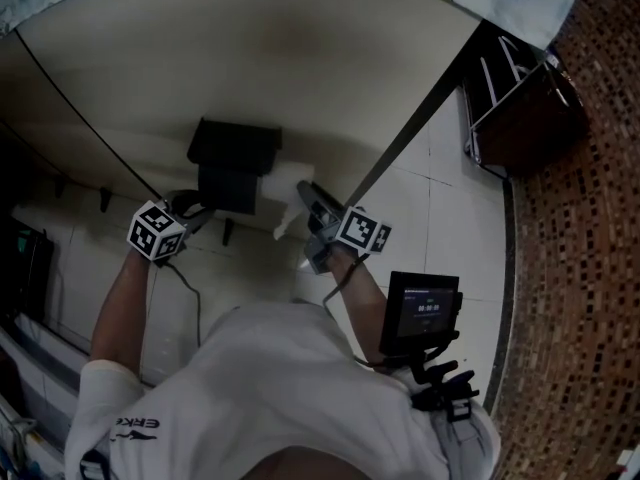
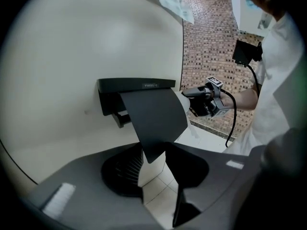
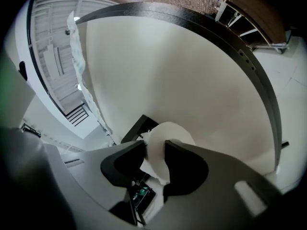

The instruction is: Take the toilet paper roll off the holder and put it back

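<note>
A black holder [image 1: 235, 153] is fixed to the pale wall, with its cover flap [image 2: 153, 116] swung up. The flap's lower corner hangs over the gap of my left gripper [image 2: 158, 164], whose jaws stand apart with floor tile showing between them. The white toilet paper roll [image 3: 170, 135] sits between the jaws of my right gripper [image 3: 154, 162], which are shut on it just right of the holder [image 3: 139, 128]. In the head view the roll [image 1: 288, 190] and right gripper [image 1: 312, 203] are beside the holder, and the left gripper [image 1: 195, 208] is below it. The roll's far end is hidden behind the flap.
A dark bar [image 1: 420, 118] runs diagonally across the wall to the right of the holder. A metal rack [image 1: 510, 88] stands at the upper right beside the mosaic floor [image 1: 580, 218]. A small screen [image 1: 425, 308] hangs at the person's waist. Small hooks [image 1: 105, 200] line the wall at left.
</note>
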